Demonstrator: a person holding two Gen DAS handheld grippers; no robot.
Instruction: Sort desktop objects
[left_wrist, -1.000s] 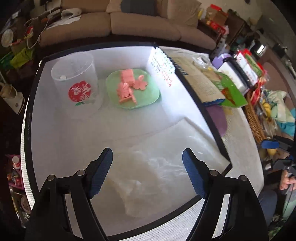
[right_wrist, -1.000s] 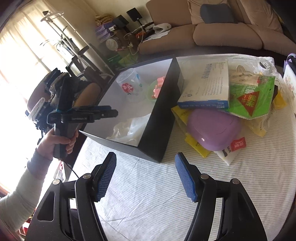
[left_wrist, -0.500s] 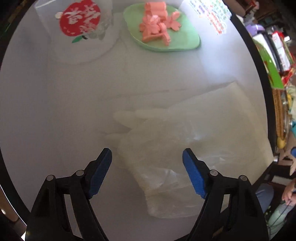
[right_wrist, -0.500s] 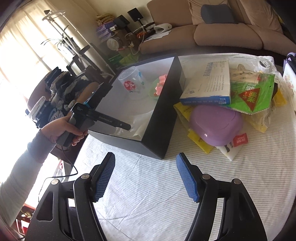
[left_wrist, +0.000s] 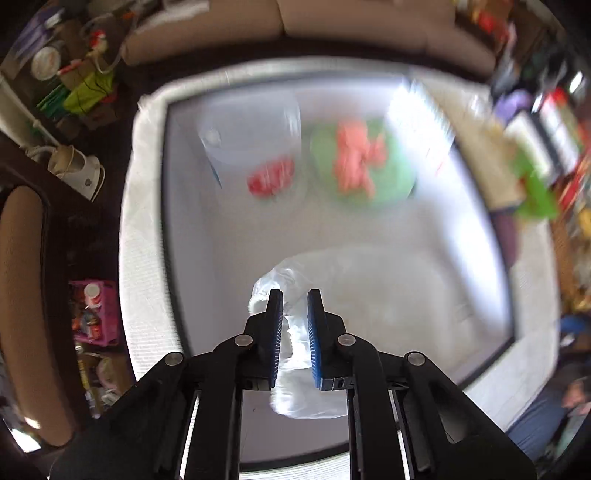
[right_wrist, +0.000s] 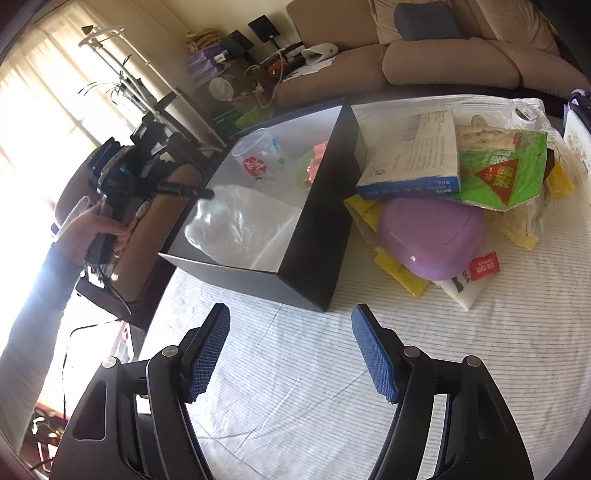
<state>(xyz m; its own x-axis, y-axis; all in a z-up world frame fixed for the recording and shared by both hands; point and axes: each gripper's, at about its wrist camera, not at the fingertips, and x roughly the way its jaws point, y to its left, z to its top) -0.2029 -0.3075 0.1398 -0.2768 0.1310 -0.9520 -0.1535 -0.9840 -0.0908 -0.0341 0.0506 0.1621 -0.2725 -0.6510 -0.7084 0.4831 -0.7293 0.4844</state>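
Left gripper (left_wrist: 294, 325) closed since earlier onto crumpled translucent white bag (left_wrist: 354, 295), lifting its corner inside black box (right_wrist: 314, 229); right gripper (right_wrist: 291, 354) wide open over bench (right_wrist: 443, 332)

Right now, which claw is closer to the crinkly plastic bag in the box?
The left claw. It is shut on the plastic bag inside the black box. The right claw hangs open outside the box, over the tablecloth.

The left gripper (left_wrist: 294, 325), wide open a second ago, is now clamping its blue pads (left_wrist: 277, 332) on the clear plastic bag (left_wrist: 295, 369) and lifting a bunched corner off the floor of the black box (right_wrist: 314, 251), pulling back from its earlier close dip inside.
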